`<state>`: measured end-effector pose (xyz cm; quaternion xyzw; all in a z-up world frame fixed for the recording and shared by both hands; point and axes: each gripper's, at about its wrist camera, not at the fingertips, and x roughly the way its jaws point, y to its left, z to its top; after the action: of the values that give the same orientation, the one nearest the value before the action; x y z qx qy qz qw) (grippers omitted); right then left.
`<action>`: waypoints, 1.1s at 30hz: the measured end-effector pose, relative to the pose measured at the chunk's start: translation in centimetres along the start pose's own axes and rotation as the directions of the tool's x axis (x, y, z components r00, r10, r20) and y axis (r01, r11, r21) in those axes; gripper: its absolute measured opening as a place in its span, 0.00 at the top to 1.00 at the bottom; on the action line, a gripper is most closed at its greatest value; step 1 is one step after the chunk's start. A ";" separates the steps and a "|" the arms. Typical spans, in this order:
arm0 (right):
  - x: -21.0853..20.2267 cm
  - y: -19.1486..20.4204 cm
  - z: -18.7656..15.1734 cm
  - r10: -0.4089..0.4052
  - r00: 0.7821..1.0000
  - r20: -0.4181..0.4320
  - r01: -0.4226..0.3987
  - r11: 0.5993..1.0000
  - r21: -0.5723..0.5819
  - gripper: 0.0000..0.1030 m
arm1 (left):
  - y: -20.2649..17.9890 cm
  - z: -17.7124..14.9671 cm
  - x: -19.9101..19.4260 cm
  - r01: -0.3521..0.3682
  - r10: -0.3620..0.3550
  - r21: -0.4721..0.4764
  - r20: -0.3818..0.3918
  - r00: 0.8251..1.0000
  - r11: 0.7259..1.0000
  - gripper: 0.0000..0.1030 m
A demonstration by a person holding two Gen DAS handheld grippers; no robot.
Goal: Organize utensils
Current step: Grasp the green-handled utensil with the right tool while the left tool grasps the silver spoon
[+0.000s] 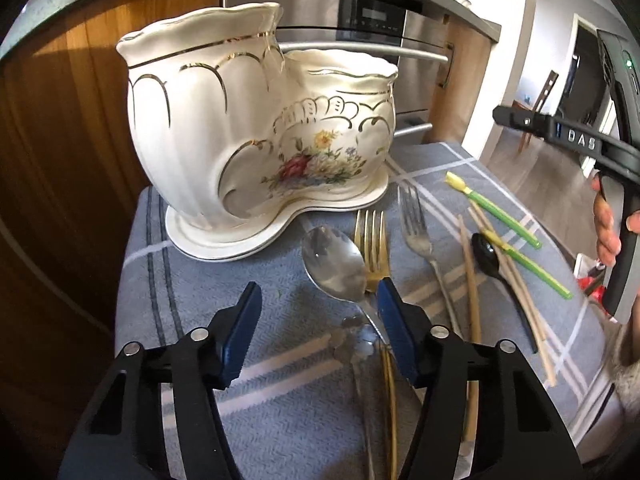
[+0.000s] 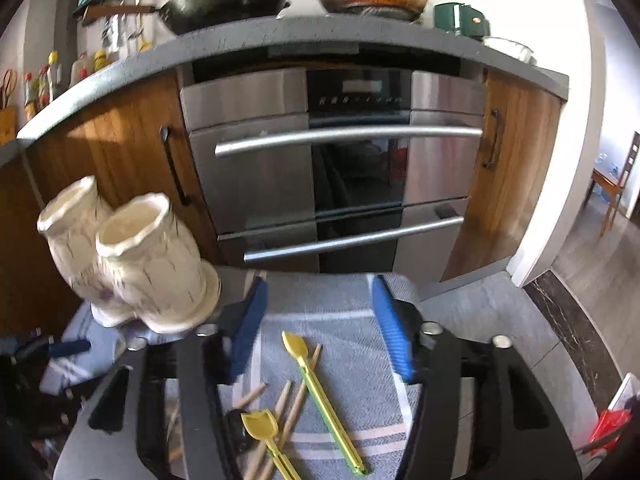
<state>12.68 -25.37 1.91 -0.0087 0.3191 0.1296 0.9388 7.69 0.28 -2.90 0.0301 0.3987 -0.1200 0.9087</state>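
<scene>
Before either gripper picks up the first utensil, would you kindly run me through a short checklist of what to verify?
1. Left gripper open, nothing held: ok.
2. Right gripper open, nothing held: ok.
3. Ceramic holder upright on the cloth, openings unobstructed: ok.
4. Silver spoon free to lift alone: not ok, it overlaps the gold fork.
5. Green straw spoons free to lift alone: not ok, they cross the chopsticks.
6. Holder compartments empty to the bottom: cannot tell.
</scene>
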 end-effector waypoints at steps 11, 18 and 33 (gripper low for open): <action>4.8 2.6 -2.2 -0.006 0.986 -0.169 -0.022 0.987 -0.160 0.64 | -0.2 0.5 0.6 0.005 -0.005 0.009 -0.013 1.000 1.000 0.43; 6.5 2.9 -3.0 -0.020 0.973 -0.228 -0.022 0.984 -0.177 0.72 | 0.2 1.0 1.0 0.028 -0.029 -0.028 -0.028 0.999 0.999 0.43; 6.2 3.2 -3.0 -0.052 0.981 -0.185 0.011 0.977 -0.214 0.95 | 0.6 1.2 2.9 0.077 -0.083 -0.097 -0.068 0.994 0.992 0.58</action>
<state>14.81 -21.16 -4.04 -0.1260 0.3911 0.1464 0.8998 10.65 0.14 -4.23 -0.0246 0.4370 -0.1363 0.8887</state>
